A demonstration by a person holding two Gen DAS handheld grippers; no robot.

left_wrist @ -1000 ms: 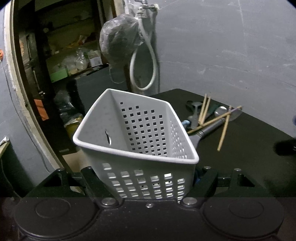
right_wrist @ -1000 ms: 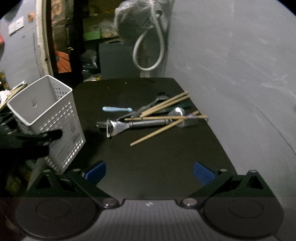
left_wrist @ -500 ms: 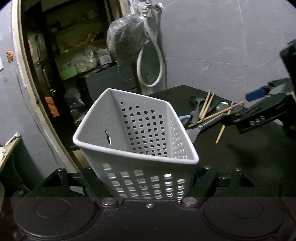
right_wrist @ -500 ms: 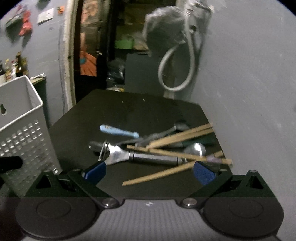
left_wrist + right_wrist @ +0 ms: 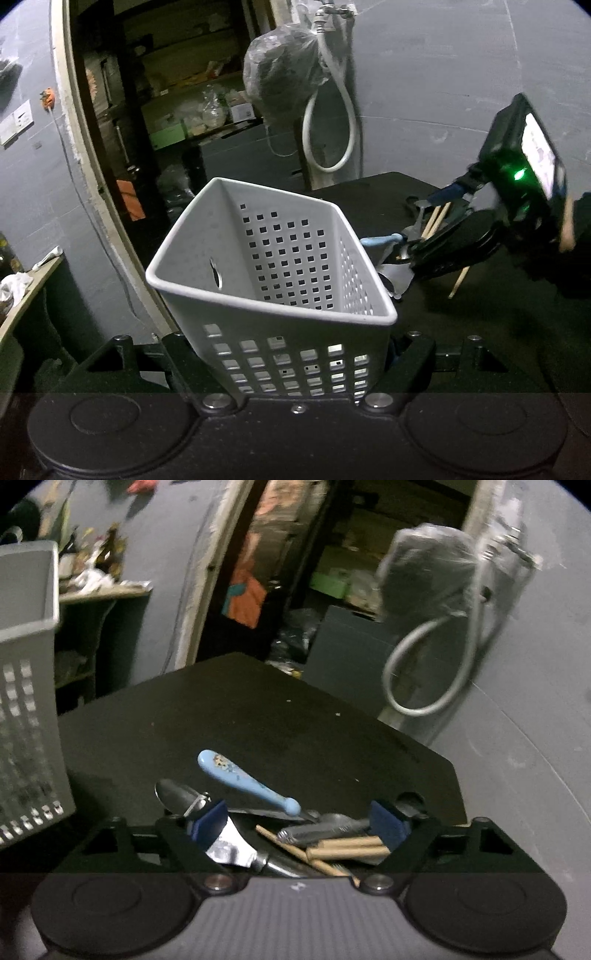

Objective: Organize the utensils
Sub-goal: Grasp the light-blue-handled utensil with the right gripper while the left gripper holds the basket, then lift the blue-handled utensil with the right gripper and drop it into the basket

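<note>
My left gripper [image 5: 295,354] is shut on a white perforated utensil basket [image 5: 280,280], tilted, its open mouth toward the camera; it also shows in the right wrist view [image 5: 26,701]. My right gripper [image 5: 299,821] is open, low over a pile of utensils on the black table [image 5: 258,716]: a blue-handled spoon [image 5: 243,779], a metal peeler [image 5: 229,845], wooden chopsticks [image 5: 343,845] and a grey handle [image 5: 325,829]. Both blue pads straddle the pile. The right gripper [image 5: 439,229] shows beside the basket in the left wrist view.
A grey wall stands behind and right of the table [image 5: 480,325]. A hose loop [image 5: 432,679] and a plastic-wrapped bundle [image 5: 284,70] hang at the far corner. A dark doorway with cluttered shelves [image 5: 177,110] lies to the left.
My right gripper has moved forward and down onto the utensil pile, which now lies between its open fingers. The left gripper still holds the basket, with little movement.
</note>
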